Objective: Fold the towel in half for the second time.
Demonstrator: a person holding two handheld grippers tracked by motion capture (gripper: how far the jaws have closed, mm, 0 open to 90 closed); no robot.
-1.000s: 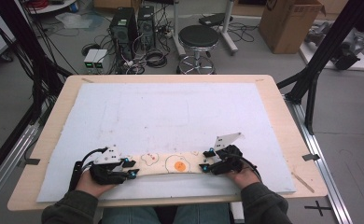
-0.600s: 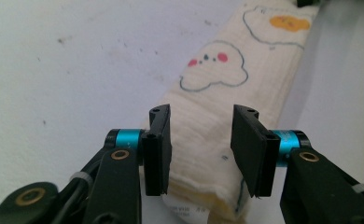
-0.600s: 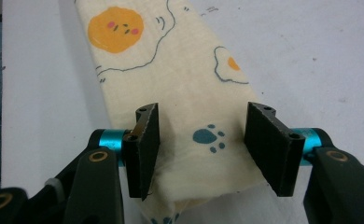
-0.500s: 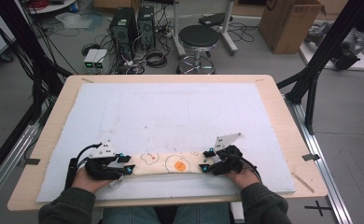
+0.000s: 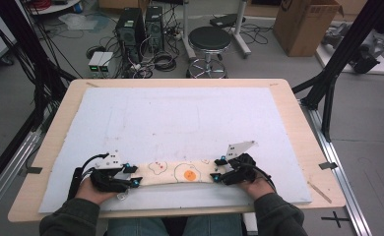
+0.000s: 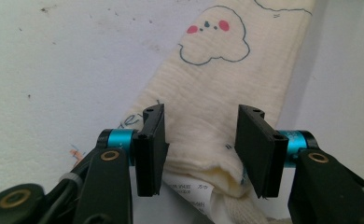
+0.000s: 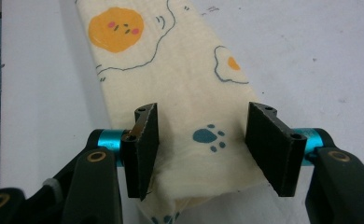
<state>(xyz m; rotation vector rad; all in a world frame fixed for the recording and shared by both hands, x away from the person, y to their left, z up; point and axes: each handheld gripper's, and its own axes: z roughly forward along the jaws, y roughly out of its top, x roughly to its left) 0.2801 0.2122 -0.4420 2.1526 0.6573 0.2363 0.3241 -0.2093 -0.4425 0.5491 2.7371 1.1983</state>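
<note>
Folded cream cloth [image 5: 180, 172], printed w/ fried eggs and cloud face, lies as narrow strip along near edge of white mat [image 5: 180, 118], at 6 o'clock on table [image 5: 298, 103]. Left gripper [image 5: 131, 176] at strip's 9 o'clock end, jaws spread, straddling cloth [image 6: 203, 116] w/o pinching; label tag peeks below fold. Right gripper [image 5: 218, 172] at 3 o'clock end, jaws likewise spread either side of cloth [image 7: 189, 121] by paw print. Mat bare from 9 through 12 to 3 o'clock; wooden rim exposed all round.
</note>
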